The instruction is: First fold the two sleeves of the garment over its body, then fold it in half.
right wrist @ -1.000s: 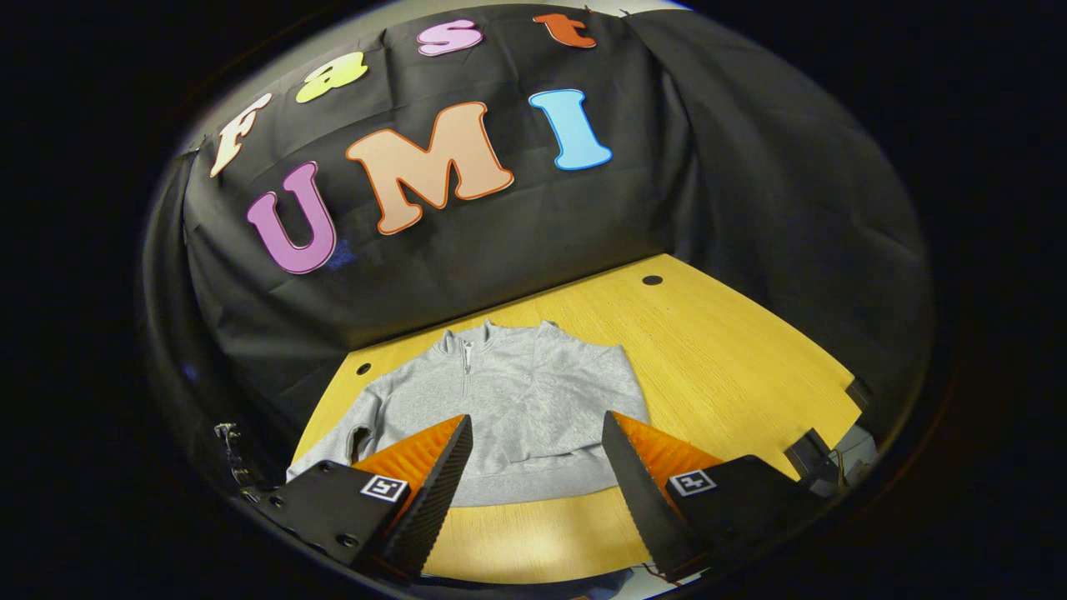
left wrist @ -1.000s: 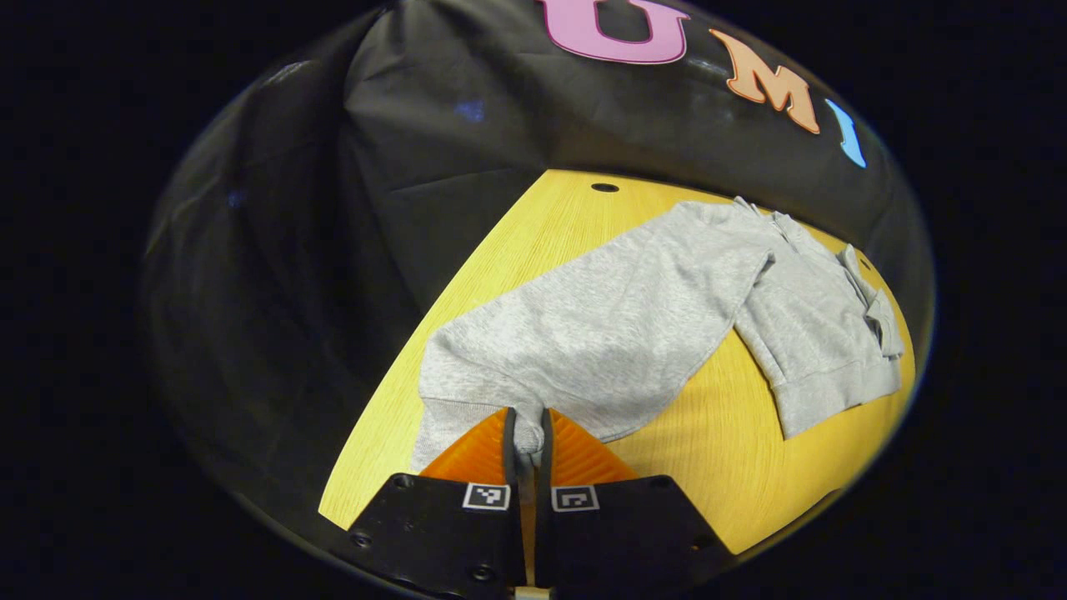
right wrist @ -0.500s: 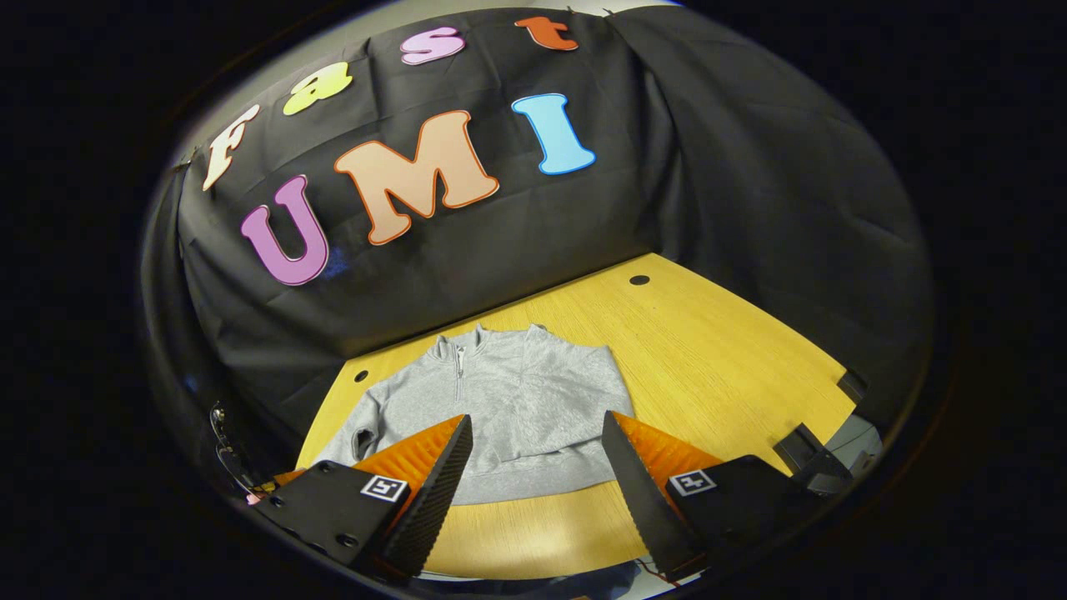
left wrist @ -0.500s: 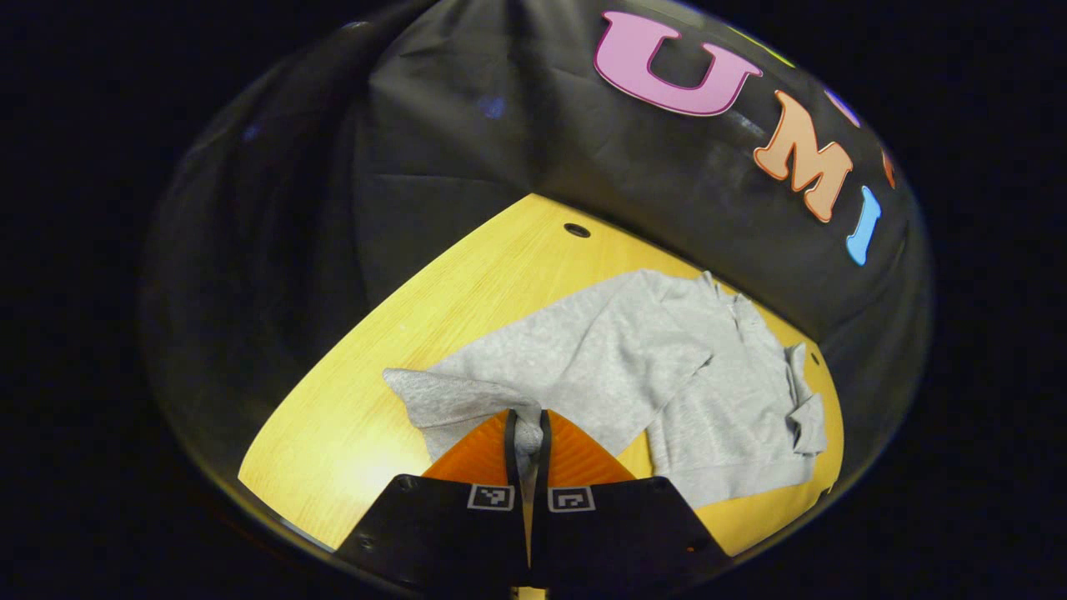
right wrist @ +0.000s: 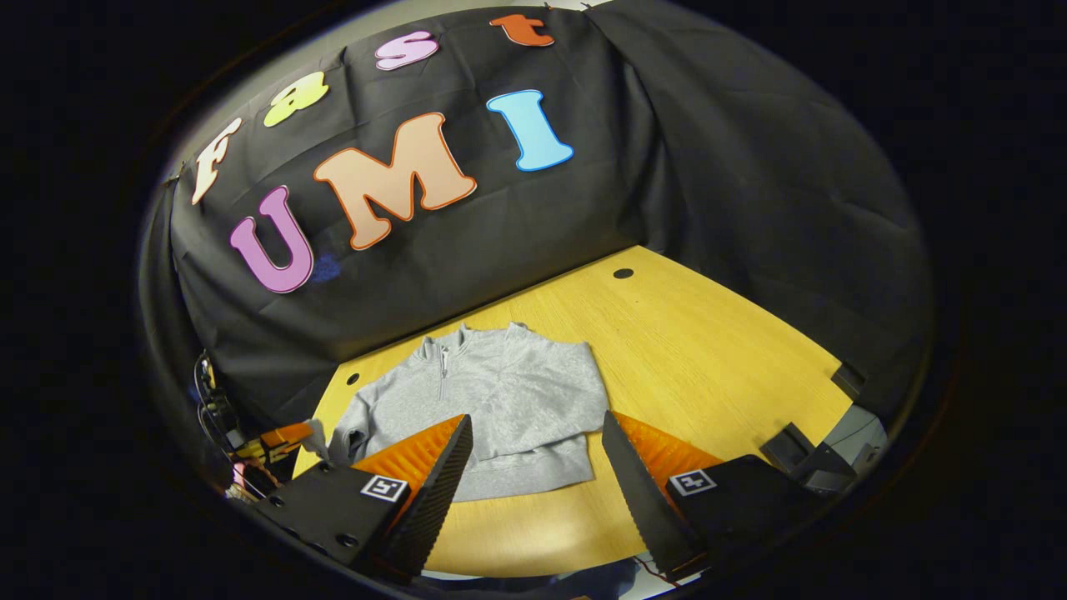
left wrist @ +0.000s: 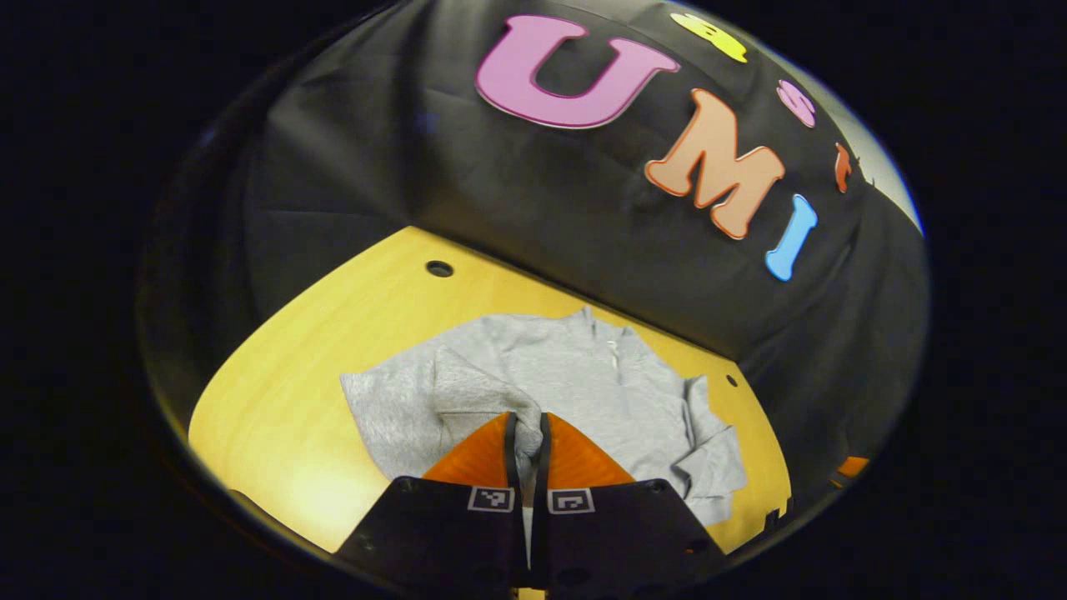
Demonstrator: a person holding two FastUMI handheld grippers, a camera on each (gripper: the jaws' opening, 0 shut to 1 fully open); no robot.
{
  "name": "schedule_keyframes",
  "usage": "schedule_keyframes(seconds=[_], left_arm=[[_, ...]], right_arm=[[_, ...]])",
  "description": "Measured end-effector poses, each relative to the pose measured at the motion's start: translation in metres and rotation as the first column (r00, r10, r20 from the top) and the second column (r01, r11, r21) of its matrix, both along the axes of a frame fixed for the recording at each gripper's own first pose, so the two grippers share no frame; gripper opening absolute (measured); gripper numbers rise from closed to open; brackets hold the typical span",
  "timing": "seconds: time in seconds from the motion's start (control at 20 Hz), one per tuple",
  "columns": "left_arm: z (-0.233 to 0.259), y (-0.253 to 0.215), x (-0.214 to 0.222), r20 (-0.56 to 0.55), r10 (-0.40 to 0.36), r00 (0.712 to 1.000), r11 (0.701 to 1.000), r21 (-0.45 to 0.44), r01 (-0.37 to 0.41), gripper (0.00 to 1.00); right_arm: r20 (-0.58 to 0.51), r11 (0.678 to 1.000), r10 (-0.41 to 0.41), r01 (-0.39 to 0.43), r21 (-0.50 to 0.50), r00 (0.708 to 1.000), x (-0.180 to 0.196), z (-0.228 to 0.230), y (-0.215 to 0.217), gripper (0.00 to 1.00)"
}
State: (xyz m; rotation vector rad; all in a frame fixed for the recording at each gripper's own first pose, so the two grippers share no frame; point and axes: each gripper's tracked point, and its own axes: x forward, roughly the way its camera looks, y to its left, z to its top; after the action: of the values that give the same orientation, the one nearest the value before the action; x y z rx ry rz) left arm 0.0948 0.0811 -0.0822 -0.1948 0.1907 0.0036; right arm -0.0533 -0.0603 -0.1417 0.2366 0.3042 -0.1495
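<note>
While one grey garment (left wrist: 575, 383) lies near the worktop's (right wrist: 708, 350) back edge, the left tool (left wrist: 527, 433) pinches its sleeve (left wrist: 467, 392), lifted over the body. Right tool (right wrist: 533, 467) hovers wide open, holding nothing. Bare worktop spreads toward the right edge.

I see the garment (right wrist: 500, 400), a light grey sweatshirt with a short zip at its stand-up collar, lying front up on the yellow wooden table (right wrist: 708, 350), collar toward the far wall and ribbed hem toward the near edge. One sleeve (left wrist: 467, 392) is lifted and drawn across the body, its cuff pinched up off the cloth. The other sleeve (left wrist: 713, 454) lies folded in, bunched along the side.
</note>
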Motion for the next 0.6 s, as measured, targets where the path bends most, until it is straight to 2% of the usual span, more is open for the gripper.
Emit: schedule_keyframes(seconds=[0.05,0.1,0.2,0.25,0.3,0.55,0.6], left_arm=[[0.003,-0.018,0.007,0.007,-0.032,0.999,0.999,0.008,0.032,0.00],[0.007,-0.036,0.013,0.014,-0.064,0.998,0.998,0.019,0.063,0.00],[0.014,-0.072,0.028,0.025,-0.127,0.992,0.991,0.040,0.126,0.00],[0.015,-0.088,0.035,0.025,-0.155,0.988,0.987,0.051,0.154,0.00],[0.016,-0.103,0.043,0.024,-0.179,0.984,0.982,0.062,0.177,0.00],[0.005,-0.172,0.079,0.002,-0.294,0.956,0.950,0.116,0.292,0.00],[0.001,-0.184,0.086,-0.012,-0.313,0.950,0.941,0.131,0.312,0.00]], right_arm=[[-0.001,1.000,0.001,-0.001,-0.003,1.000,0.002,0.000,-0.004,0.98],[-0.003,1.000,0.004,-0.004,-0.006,1.000,0.004,0.001,-0.007,0.94],[-0.012,1.000,0.014,-0.014,-0.016,1.000,0.008,0.000,-0.014,0.94],[-0.017,1.000,0.022,-0.022,-0.020,1.000,0.011,-0.001,-0.016,0.98],[-0.023,0.999,0.031,-0.032,-0.022,0.999,0.014,-0.001,-0.018,0.94],[-0.049,0.997,0.079,-0.079,-0.018,0.996,0.034,-0.006,-0.024,0.94],[-0.053,0.996,0.085,-0.087,-0.026,0.995,0.038,-0.006,-0.027,0.98]])
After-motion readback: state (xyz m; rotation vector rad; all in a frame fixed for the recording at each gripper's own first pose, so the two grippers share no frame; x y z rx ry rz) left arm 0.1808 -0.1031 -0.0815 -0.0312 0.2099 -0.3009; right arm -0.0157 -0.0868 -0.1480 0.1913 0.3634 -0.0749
